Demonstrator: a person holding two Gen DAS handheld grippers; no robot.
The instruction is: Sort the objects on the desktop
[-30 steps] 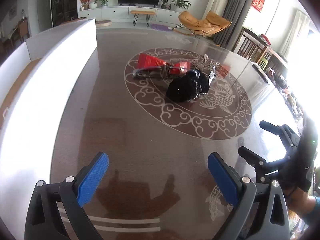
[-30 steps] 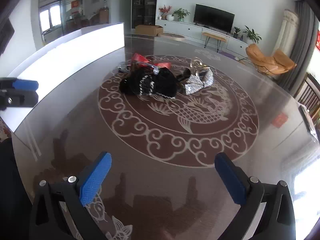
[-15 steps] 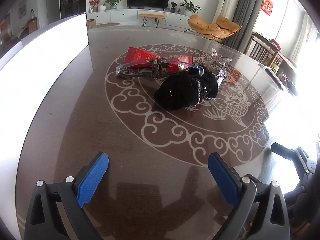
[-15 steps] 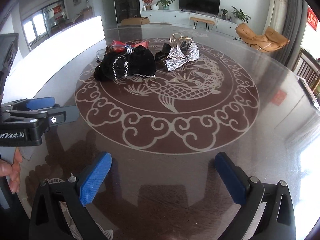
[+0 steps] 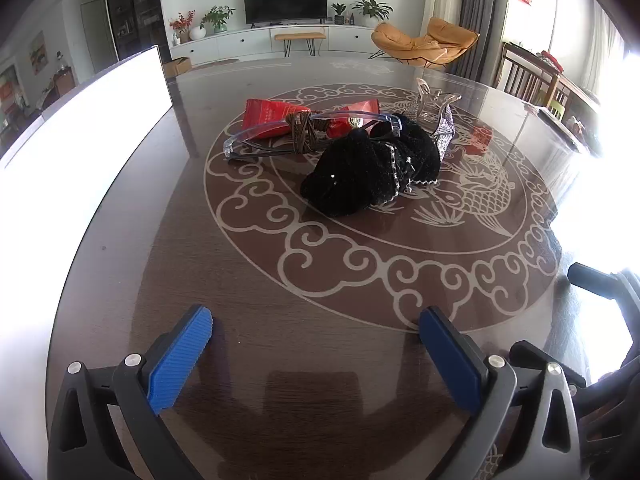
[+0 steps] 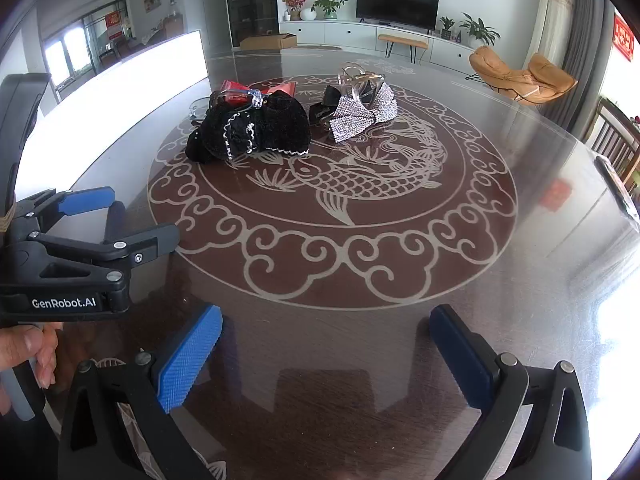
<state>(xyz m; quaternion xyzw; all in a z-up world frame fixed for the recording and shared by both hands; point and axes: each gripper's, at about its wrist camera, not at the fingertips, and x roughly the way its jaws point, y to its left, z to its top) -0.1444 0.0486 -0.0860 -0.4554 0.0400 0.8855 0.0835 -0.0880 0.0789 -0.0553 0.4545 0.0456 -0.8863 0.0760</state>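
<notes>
A pile lies at the middle of the round table. A black velvet scrunchie [image 5: 372, 176] [image 6: 252, 132] sits in front. Clear-framed glasses [image 5: 308, 128] with a brown hair tie [image 5: 304, 132] rest on red snack packets [image 5: 268, 118] behind it. A silver rhinestone bow clip [image 6: 362, 114] and a clear claw clip [image 5: 434, 106] lie to the right. My left gripper [image 5: 316, 354] is open and empty, well short of the pile; it also shows in the right wrist view [image 6: 120, 216]. My right gripper [image 6: 326, 354] is open and empty near the table's front.
The dark wooden table [image 6: 360, 280] has a glass top with a carp and cloud pattern. A bright white box wall [image 5: 80, 148] stands along the table's left side. A small red item [image 5: 478, 142] lies right of the pile. Chairs stand beyond the far right edge.
Both grippers have moved closer to the pile and stay open. The left gripper now shows larger at the left of the right wrist view.
</notes>
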